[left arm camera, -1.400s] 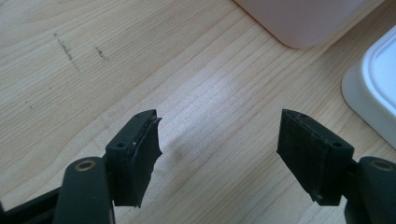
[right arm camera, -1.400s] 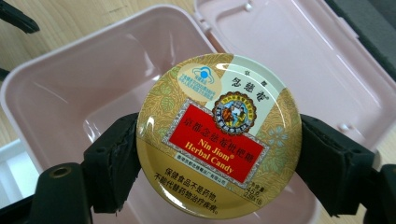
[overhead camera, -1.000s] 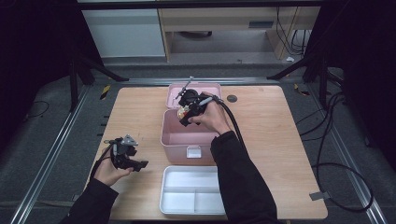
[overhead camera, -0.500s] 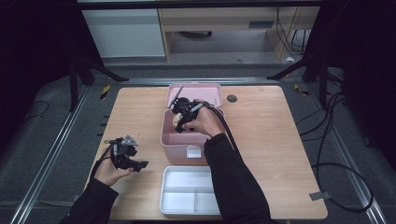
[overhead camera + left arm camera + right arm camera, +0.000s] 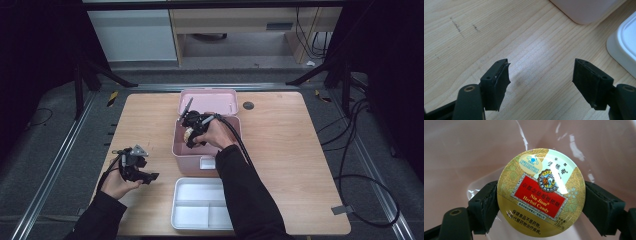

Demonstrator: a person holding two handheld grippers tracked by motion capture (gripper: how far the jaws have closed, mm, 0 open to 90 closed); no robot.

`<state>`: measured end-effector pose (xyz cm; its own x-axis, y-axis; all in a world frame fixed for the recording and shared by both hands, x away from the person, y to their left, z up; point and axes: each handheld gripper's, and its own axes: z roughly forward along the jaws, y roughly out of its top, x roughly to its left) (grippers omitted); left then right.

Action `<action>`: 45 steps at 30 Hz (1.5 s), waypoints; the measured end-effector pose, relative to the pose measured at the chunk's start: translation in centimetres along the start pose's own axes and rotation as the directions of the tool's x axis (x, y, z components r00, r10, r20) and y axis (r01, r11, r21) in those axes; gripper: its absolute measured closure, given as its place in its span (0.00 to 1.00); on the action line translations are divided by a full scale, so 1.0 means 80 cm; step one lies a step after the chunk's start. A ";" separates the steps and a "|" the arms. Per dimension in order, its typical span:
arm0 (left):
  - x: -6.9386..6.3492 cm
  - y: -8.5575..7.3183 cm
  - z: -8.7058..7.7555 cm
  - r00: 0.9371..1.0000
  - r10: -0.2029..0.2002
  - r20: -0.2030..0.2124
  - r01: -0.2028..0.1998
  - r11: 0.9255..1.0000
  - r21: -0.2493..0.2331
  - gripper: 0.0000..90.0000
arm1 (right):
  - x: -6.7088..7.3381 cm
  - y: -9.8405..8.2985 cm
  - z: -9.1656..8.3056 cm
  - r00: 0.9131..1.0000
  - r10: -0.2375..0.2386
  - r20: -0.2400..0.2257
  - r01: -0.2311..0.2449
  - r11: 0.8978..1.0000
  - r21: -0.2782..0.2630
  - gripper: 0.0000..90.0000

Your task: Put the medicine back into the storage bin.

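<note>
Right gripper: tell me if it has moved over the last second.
Yes. In the high view the right gripper, shut on a round candy tin, has sunk toward the near wall of the pink box, away from its raised lid.

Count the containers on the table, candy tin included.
3: pink box mid-table, lid open; white divided tray at the near edge; round candy tin between the right gripper's jaws inside the box. More may be hidden inside.
</note>
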<state>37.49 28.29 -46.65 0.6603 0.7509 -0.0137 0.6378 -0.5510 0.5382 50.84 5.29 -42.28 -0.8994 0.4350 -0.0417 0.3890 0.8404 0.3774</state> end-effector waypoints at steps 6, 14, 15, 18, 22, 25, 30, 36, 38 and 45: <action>0.000 0.000 0.000 1.000 0.003 0.000 -0.003 1.000 0.003 0.32 | 0.002 0.002 -0.004 1.000 0.014 -0.005 -0.015 0.999 -0.030 0.19; 0.000 0.000 -0.002 1.000 0.013 0.001 -0.013 1.000 -0.007 0.32 | 0.003 -0.002 -0.043 0.999 0.014 0.041 -0.010 0.996 -0.091 0.22; -0.001 0.001 -0.003 1.000 0.015 -0.002 -0.015 1.000 -0.015 0.32 | 0.002 -0.005 -0.049 0.999 0.006 0.052 -0.001 0.995 -0.102 0.23; -0.002 0.002 -0.005 1.000 0.024 -0.001 -0.024 0.999 -0.027 0.32 | 0.003 -0.014 -0.071 0.997 0.024 0.078 -0.014 0.992 -0.126 0.25; -0.005 0.004 -0.008 0.999 0.054 0.000 -0.054 0.998 -0.022 0.33 | 0.002 -0.033 -0.099 0.993 0.042 0.110 -0.023 0.985 -0.171 0.28; -0.008 0.006 -0.011 0.997 0.073 0.015 -0.072 0.997 -0.035 0.34 | 0.003 -0.049 -0.118 0.988 0.039 0.147 -0.009 0.980 -0.198 0.30; -0.011 0.008 -0.016 0.995 0.089 0.035 -0.086 0.995 -0.056 0.35 | 0.007 -0.079 -0.150 0.982 0.025 0.188 0.020 0.972 -0.233 0.33; -0.019 0.014 -0.028 0.991 0.130 0.041 -0.126 0.988 -0.089 0.37 | 0.016 -0.125 -0.182 0.971 0.020 0.239 0.045 0.964 -0.263 0.36; -0.023 0.016 -0.032 0.989 0.142 0.041 -0.137 0.985 -0.100 0.37 | 0.020 -0.143 -0.189 0.970 0.023 0.242 0.044 0.962 -0.270 0.37; -0.039 0.023 -0.034 0.982 0.178 0.062 -0.171 0.980 -0.100 0.39 | 0.043 -0.204 -0.194 0.972 0.029 0.231 0.040 0.957 -0.287 0.38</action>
<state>35.51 25.92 -43.32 0.7865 0.6169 0.0301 0.4723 -0.6320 0.6144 38.30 -11.93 -34.23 -0.8174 0.5221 -0.2435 0.2793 0.7289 0.6251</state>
